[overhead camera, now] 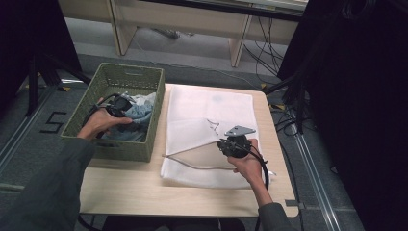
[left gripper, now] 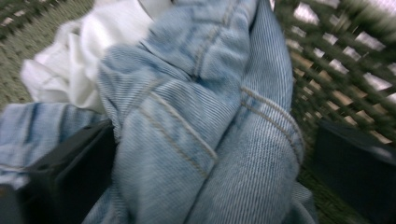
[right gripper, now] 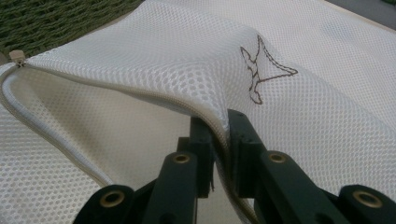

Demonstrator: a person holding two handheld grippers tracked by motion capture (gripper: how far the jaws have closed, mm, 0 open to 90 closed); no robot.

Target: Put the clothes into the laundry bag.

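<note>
Where the high view looked down on the pale wooden desk (overhead camera: 130, 187), a white mesh laundry bag (overhead camera: 207, 120) lay flat across its middle, and a green woven basket (overhead camera: 96, 84) of clothes stood just beside it on the left. The left tool (overhead camera: 117, 107) was down inside the basket among the clothes; the right tool (overhead camera: 234, 144) sat at the bag's near right, lifting its top layer. Beyond the desk ran grey floor, pale furniture legs, loose cables and dark stands.

In the left gripper view, the tool's jaws stood wide apart on either side of a bunched fold of blue jeans (left gripper: 201, 130), not yet closed on it, with a white garment (left gripper: 79, 60) behind.

In the right gripper view, the jaws were pinched tight on the bag's zip edge (right gripper: 140, 100), holding the mouth open. I judged the filling barely begun: the bag looked empty, the basket still loaded.
</note>
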